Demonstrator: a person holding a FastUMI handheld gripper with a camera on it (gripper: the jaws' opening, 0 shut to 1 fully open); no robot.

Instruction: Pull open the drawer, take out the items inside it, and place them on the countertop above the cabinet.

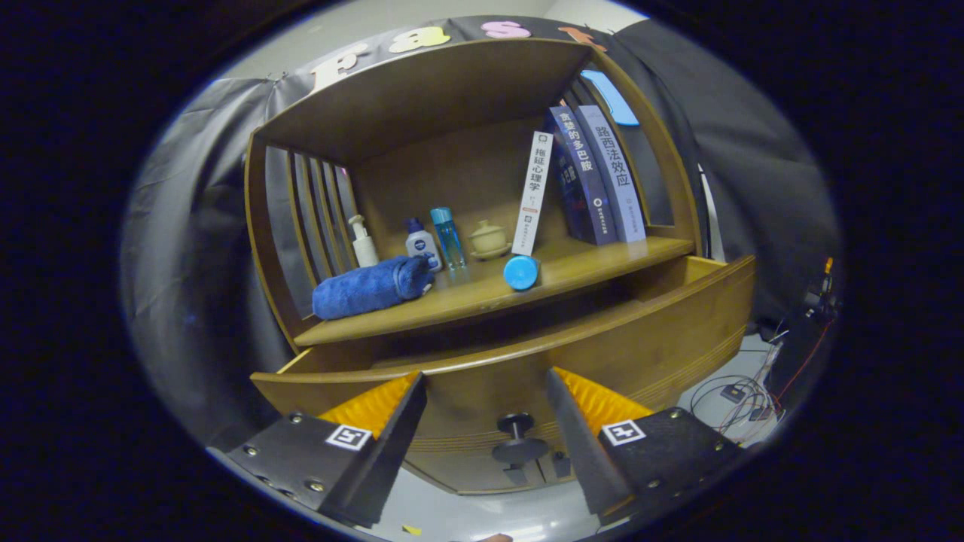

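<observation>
already ajar, the drawer [527, 354] lies just ahead; its knob [517, 436] sits between the spread, empty tongs [486, 384].

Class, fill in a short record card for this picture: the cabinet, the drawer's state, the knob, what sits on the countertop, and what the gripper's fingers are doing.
cabinet: brown wooden cabinet with slatted sides
drawer: curved wooden drawer, pulled partly open; contents hidden
knob: dark round drawer knob, between the fingers, untouched
countertop: wooden countertop holding a rolled blue towel, a white pump bottle, a clear blue bottle, a round blue lid, and leaning books
gripper: gripper open, fingers either side of the knob
</observation>
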